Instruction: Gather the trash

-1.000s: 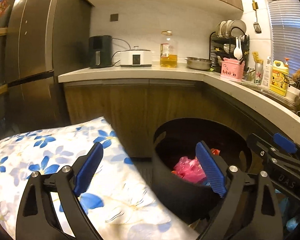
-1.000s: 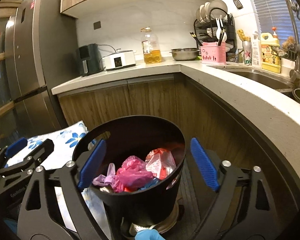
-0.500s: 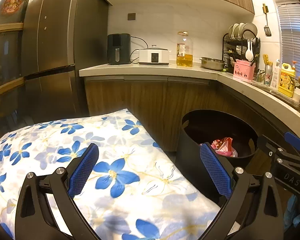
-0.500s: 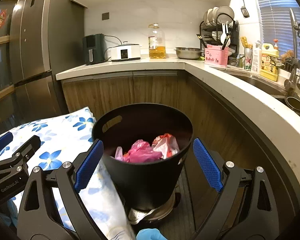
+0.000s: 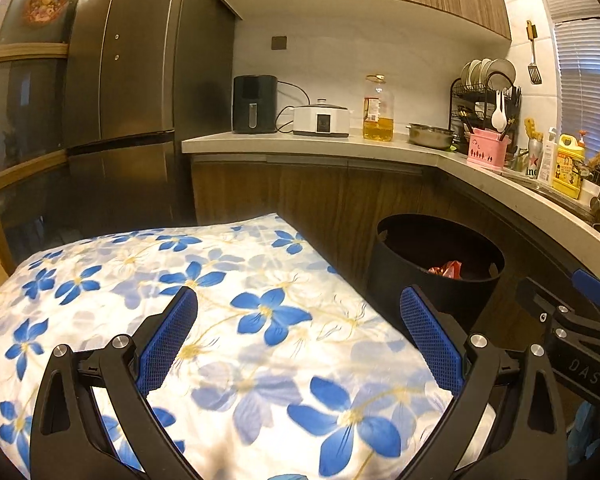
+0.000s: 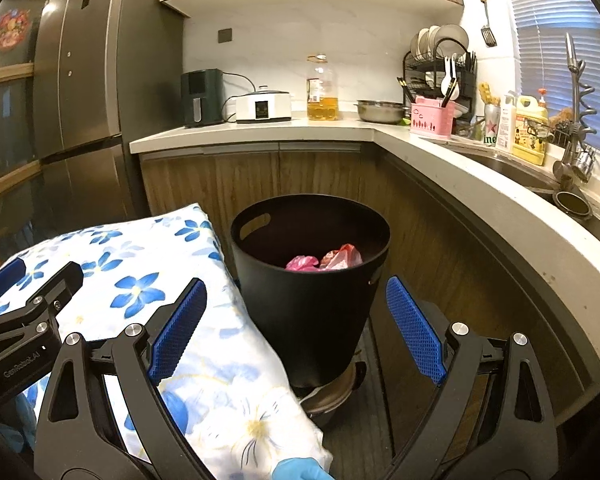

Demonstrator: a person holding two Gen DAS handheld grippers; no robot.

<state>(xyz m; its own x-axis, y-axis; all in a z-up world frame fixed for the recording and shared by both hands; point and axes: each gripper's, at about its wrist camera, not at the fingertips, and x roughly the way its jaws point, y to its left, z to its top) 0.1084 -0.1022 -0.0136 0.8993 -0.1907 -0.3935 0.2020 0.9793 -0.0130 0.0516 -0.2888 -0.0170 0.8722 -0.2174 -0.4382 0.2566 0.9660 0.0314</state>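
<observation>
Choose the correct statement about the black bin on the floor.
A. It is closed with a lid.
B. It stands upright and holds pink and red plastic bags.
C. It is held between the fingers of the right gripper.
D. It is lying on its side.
B: the black bin stands upright and open by the cabinet, with pink and red plastic bags inside; the right gripper is open and holds nothing.

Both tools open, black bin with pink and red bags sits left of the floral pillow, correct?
Not quite. In the right wrist view the black plastic bin sits right of the blue-flowered white pillow, not left. Left tool and right tool are open; pink and red bags are inside.
</observation>
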